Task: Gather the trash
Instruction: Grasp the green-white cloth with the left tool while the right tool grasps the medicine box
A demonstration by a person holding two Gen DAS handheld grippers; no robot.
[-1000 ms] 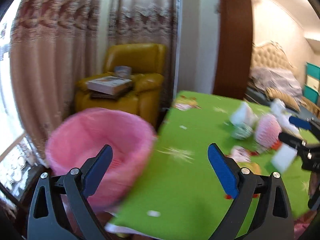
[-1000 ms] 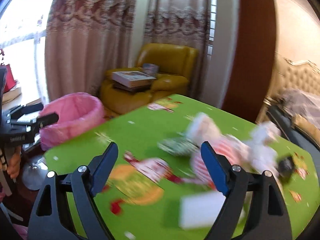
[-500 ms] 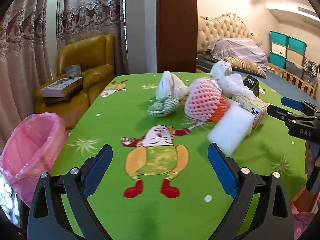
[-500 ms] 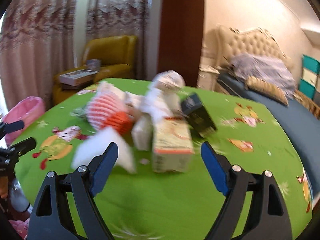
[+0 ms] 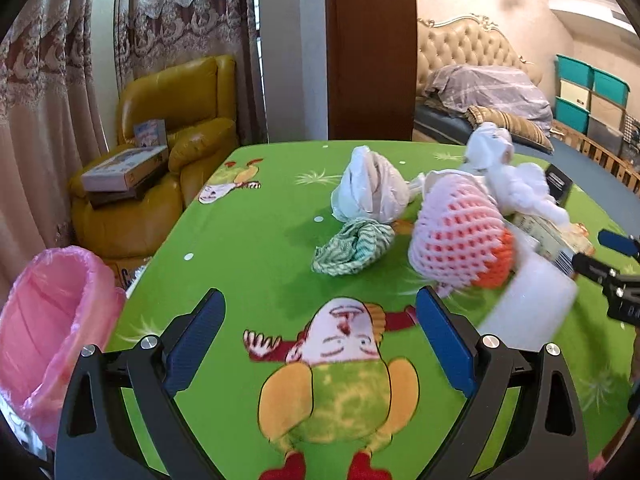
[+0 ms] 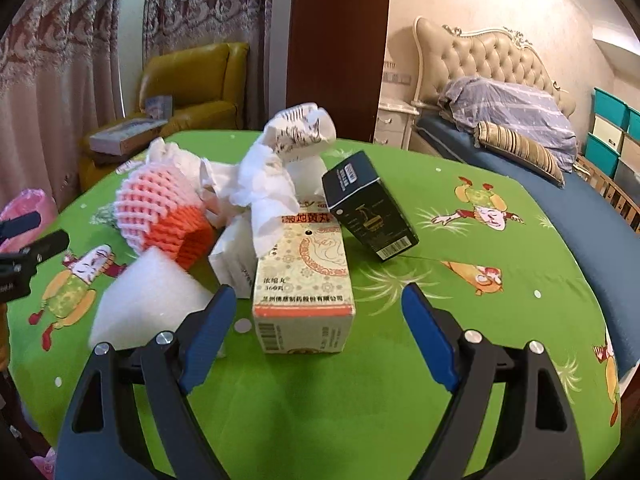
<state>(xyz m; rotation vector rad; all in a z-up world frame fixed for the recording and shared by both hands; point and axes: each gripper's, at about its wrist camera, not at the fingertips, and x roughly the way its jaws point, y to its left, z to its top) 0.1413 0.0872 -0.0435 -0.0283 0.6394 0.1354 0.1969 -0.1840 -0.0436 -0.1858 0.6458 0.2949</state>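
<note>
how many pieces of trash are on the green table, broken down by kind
Cardboard boxes: 3 (cream box, black box, small white box)
Foam fruit nets: 1 (pink and orange net)
White foam blocks: 1 (foam block)
Plastic bags: 1 (white bag)
Crumpled white paper: 1 (paper wad)
Green striped cloths: 1 (cloth)
Total: 8

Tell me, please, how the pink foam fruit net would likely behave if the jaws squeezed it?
The net looks like soft open-mesh foam, so it would probably squash and weigh little. It bulges round, so a push might roll it toward the white block.
</note>
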